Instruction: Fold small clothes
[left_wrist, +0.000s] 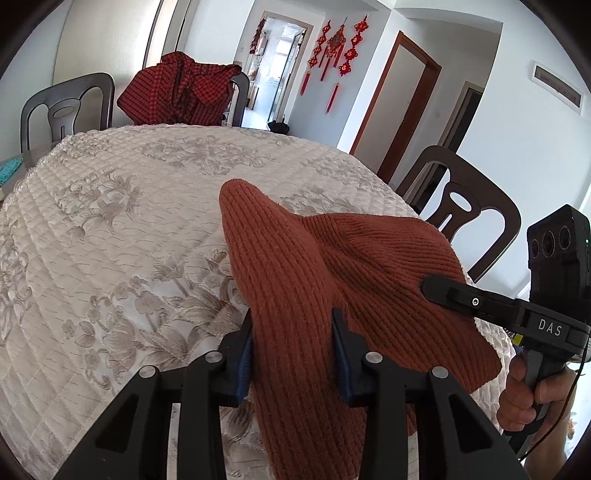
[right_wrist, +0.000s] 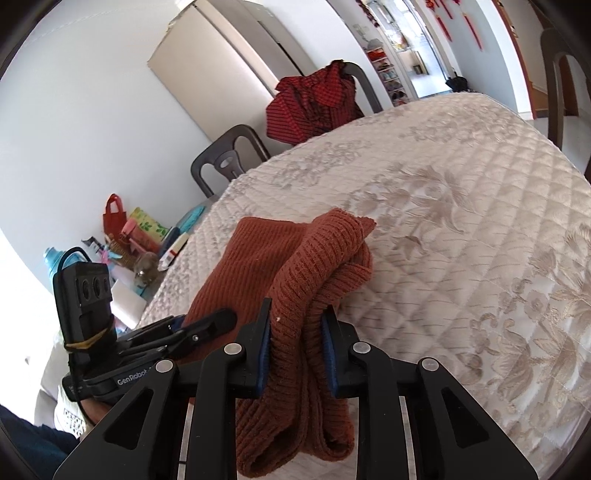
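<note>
Rust-brown ribbed knit garment (left_wrist: 295, 266): bunched, partly raised off the quilted floral tablecloth (left_wrist: 122, 206). Left gripper (left_wrist: 291, 347): blue pads clamped on one fold. Right gripper (right_wrist: 295, 343): pinching a gathered edge. Garment's type unclear. Beyond: red checked cloth (left_wrist: 177, 92) draped over a chair (left_wrist: 240, 99).

- White walls (left_wrist: 517, 110), daylight pouring in.
- Quilted floral tablecloth (left_wrist: 129, 221) over the table.
- Dark wooden chairs (left_wrist: 66, 107) round it.
- Red knot ornaments (left_wrist: 338, 48) beside a brown doorframe (left_wrist: 384, 110).
</note>
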